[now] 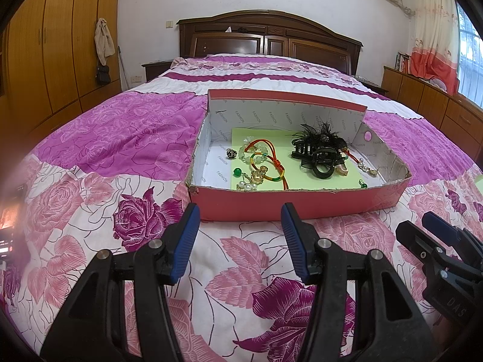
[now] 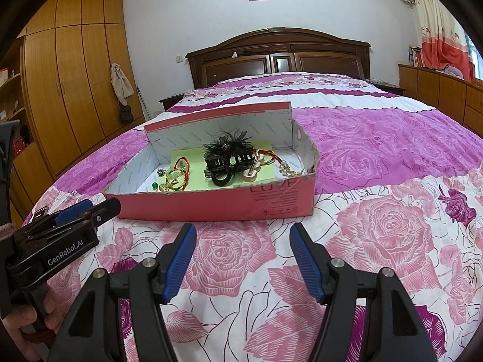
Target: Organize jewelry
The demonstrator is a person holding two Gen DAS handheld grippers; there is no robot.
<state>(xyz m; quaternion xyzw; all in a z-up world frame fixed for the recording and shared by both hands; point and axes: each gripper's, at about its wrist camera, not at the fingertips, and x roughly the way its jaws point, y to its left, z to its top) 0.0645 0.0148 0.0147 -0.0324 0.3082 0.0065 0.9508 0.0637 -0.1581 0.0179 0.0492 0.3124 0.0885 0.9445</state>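
A pink cardboard box (image 1: 271, 203) sits on the flowered bedspread; it also shows in the right wrist view (image 2: 211, 203). Inside, on a green sheet (image 1: 302, 178), lie a red-green cord bracelet (image 1: 265, 158), a pale bead bracelet (image 1: 246, 150), a small rose ring (image 1: 231, 153), a green bead earring (image 1: 237, 171), a black hair claw (image 1: 321, 161) and a black feather clip (image 1: 320, 134). My left gripper (image 1: 240, 211) is open and empty just before the box's front wall. My right gripper (image 2: 243, 230) is open and empty, also in front of the box.
The bed (image 2: 377, 138) stretches back to a dark wooden headboard (image 1: 268, 37). Wooden wardrobes (image 2: 69, 90) stand at the left, a low cabinet (image 1: 428, 96) and curtain at the right. The right gripper shows at the left wrist view's right edge (image 1: 437, 241).
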